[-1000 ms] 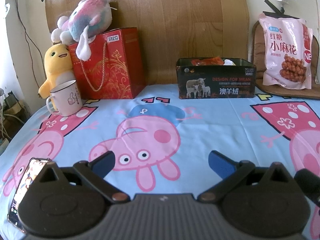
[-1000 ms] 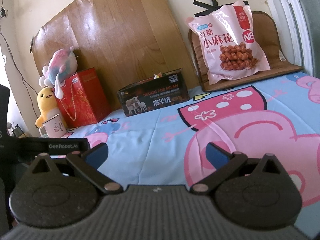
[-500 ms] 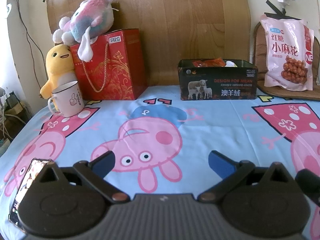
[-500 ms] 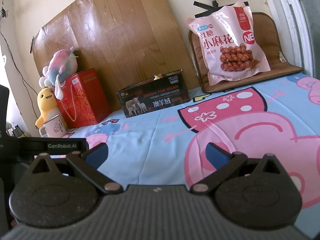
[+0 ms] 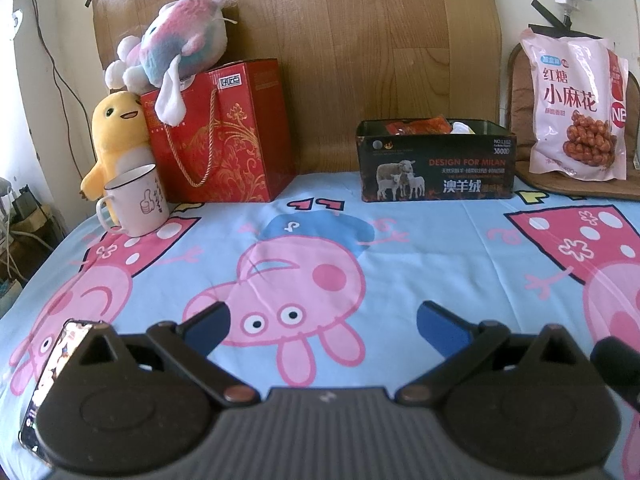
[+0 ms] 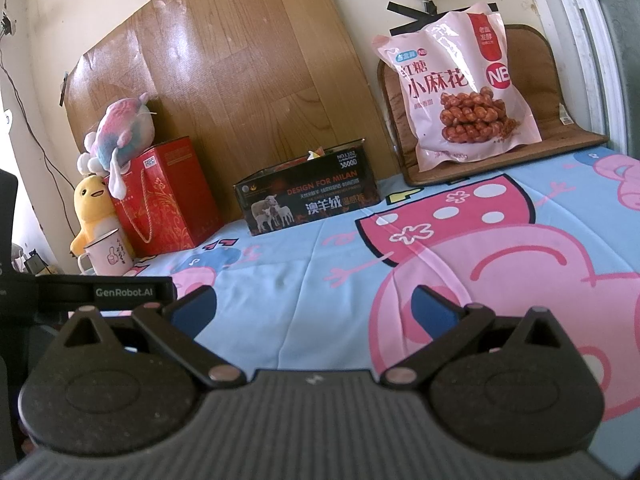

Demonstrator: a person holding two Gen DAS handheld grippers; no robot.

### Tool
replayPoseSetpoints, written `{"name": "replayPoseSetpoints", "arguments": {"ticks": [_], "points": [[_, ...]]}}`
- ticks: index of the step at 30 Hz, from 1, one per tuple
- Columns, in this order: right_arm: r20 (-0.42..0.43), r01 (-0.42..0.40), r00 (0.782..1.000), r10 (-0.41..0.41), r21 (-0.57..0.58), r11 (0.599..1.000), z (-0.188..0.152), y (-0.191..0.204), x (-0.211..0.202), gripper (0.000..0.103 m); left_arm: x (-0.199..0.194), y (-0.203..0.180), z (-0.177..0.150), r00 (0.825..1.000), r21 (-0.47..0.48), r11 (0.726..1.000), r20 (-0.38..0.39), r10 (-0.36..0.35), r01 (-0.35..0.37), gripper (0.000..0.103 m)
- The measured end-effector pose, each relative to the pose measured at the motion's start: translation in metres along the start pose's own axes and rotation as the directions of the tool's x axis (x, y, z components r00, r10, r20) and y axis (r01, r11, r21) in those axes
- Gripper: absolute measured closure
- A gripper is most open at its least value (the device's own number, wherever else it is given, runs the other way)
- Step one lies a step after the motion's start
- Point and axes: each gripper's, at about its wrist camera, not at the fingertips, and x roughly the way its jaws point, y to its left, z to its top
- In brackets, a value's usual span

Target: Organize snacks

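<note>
Left wrist view puts the left gripper (image 5: 322, 318) low over the pale blue cartoon-pig cloth (image 5: 440, 248), its blue-padded jaws spread wide with nothing between them. Just beside its left finger a lit smartphone (image 5: 52, 364) lies flat on the cloth. Farther out, against the wood-grain wall panel (image 5: 360, 40), stands the dark rectangular tin box with sheep printed on its side (image 5: 436, 168), lid off, with red and white snack packets (image 5: 416, 125) showing above its rim. Left of the tin sit a red gift bag with gold swirls (image 5: 224, 136), a white enamel mug (image 5: 136, 200) and two plush toys. In the right wrist view the right gripper (image 6: 314, 306) is likewise spread and empty above the cloth. Well apart from it, the large pink bag of twisted dough snacks (image 6: 460, 92) leans upright on a brown cushion (image 6: 532, 148), right of the tin. Judging by this, some packets are already boxed, while the big bag stays out, and may be too large for the tin anyway.
</note>
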Motion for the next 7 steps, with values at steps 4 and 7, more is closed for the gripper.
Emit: {"name": "replayPoseSetpoints", "arguments": {"ticks": [4, 7], "points": [[0.001, 0.000, 1.000, 0.000, -0.001, 1.000, 0.0001, -0.0003, 0.0000, 0.000, -0.0007, -0.0002, -0.0004, 0.999, 0.002, 0.999, 0.001, -0.036, 0.036, 0.000], [0.003, -0.003, 1.000, 0.003, -0.003, 1.000, 0.0008, -0.0004, -0.0001, 0.000, 0.0007, -0.0011, -0.0004, 0.998, -0.001, 0.998, -0.006, -0.063, 0.063, 0.000]]}}
